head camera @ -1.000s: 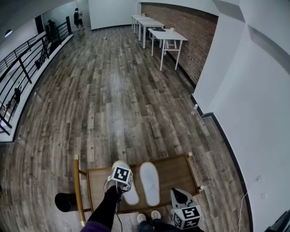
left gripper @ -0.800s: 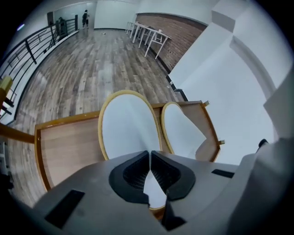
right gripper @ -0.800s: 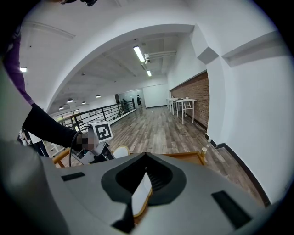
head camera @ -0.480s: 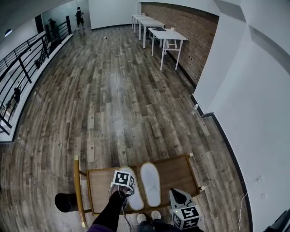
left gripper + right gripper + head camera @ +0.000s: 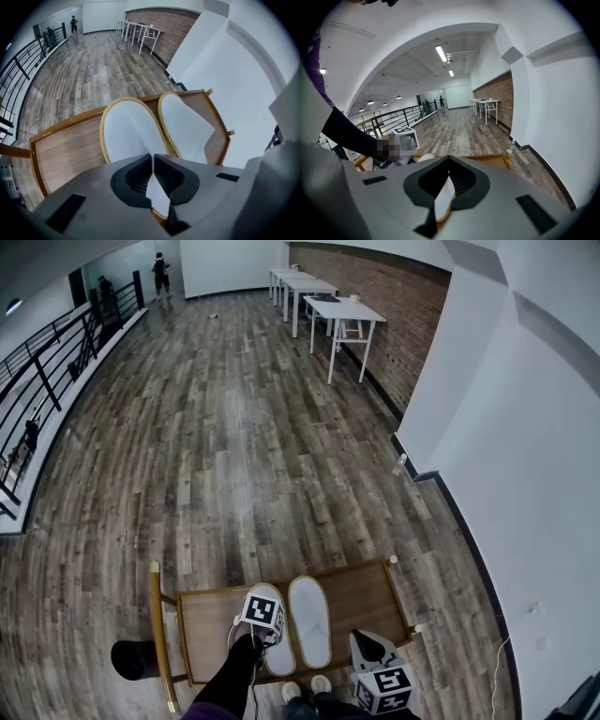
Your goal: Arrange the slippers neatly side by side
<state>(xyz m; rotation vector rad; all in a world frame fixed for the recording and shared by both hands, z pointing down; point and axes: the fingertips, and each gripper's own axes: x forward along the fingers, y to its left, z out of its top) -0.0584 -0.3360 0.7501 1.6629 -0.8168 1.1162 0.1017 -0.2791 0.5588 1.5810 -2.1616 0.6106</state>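
Reaching down on a dark-sleeved arm [image 5: 223, 676] at the head view's bottom edge, the left gripper [image 5: 152, 156] points steeply at the left slipper [image 5: 125, 126], jaws pinching its white upper; this slipper lies parallel, just beside the right slipper [image 5: 187, 123], on the wooden tray [image 5: 65, 151]; lower right, the right gripper [image 5: 449, 160] hovers at a shallower tilt, jaws pressed together; each marker cube [image 5: 263, 608] bears a black-and-white square pattern.

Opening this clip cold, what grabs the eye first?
The white left slipper and right slipper lie side by side on a wooden seat at the head view's bottom edge. The left hand-held gripper is over the left slipper, jaws pinched on its upper. Beyond stretches a wide plank floor.
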